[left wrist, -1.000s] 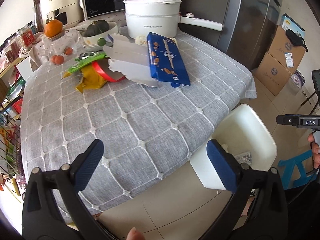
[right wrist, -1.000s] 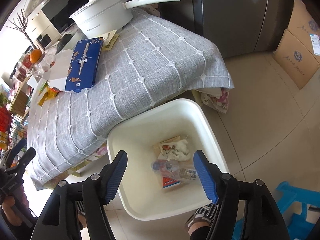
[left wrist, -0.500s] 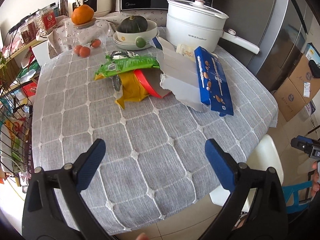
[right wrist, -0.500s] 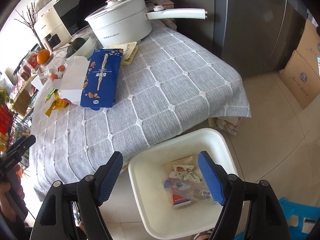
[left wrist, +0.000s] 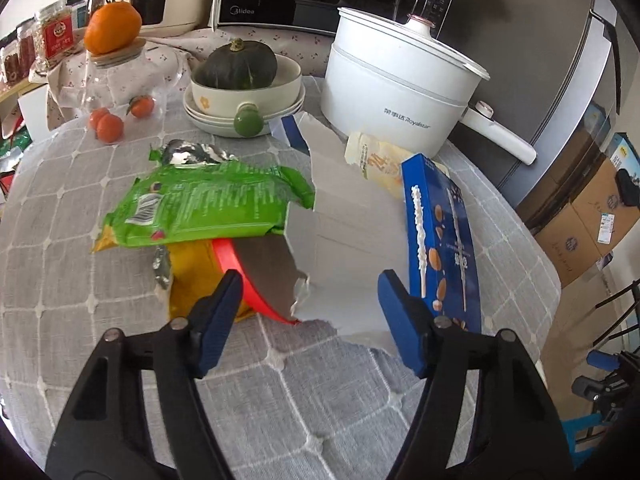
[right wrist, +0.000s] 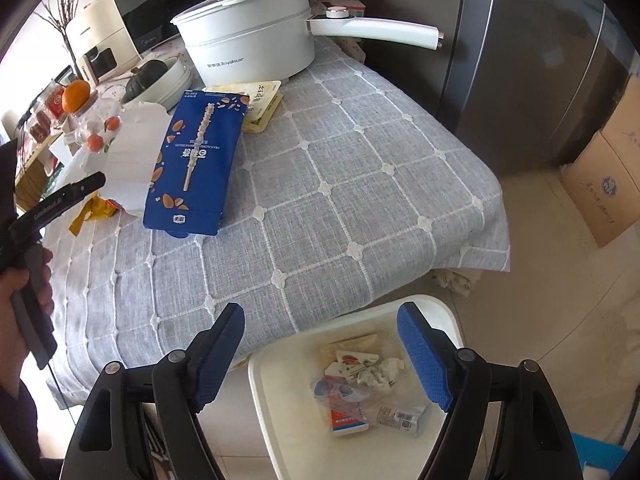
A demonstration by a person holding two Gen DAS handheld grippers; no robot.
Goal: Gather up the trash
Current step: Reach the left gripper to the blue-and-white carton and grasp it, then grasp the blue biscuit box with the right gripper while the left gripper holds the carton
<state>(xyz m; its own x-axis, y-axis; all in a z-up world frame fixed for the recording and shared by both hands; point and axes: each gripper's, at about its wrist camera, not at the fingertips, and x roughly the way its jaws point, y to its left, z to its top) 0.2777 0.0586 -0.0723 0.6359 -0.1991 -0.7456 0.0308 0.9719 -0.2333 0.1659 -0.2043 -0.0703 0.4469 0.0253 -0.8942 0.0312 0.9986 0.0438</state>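
Note:
Trash lies on the grey checked tablecloth (left wrist: 80, 280): a green snack wrapper (left wrist: 208, 208), a yellow packet (left wrist: 192, 276), a red-edged piece of card (left wrist: 256, 276), torn white cardboard (left wrist: 348, 240) and a blue biscuit box (left wrist: 444, 240). My left gripper (left wrist: 310, 300) is open and empty, low over the table, its jaws either side of the torn cardboard's near edge. My right gripper (right wrist: 320, 332) is open and empty above the white trash bin (right wrist: 280, 412), which holds wrappers. The blue box (right wrist: 196, 164) also shows in the right wrist view.
A white electric pot (left wrist: 396, 92) with a long handle, stacked bowls with a dark squash (left wrist: 240, 68), a glass jar with an orange (left wrist: 112, 32) on its lid and small tangerines (left wrist: 108, 124) stand behind the trash. A fridge (right wrist: 540, 60) and cardboard boxes (right wrist: 604, 184) are to the right.
My left gripper has moved forward over the table, up to the torn cardboard. My right gripper has lifted and shifted back from the bin toward the table edge.

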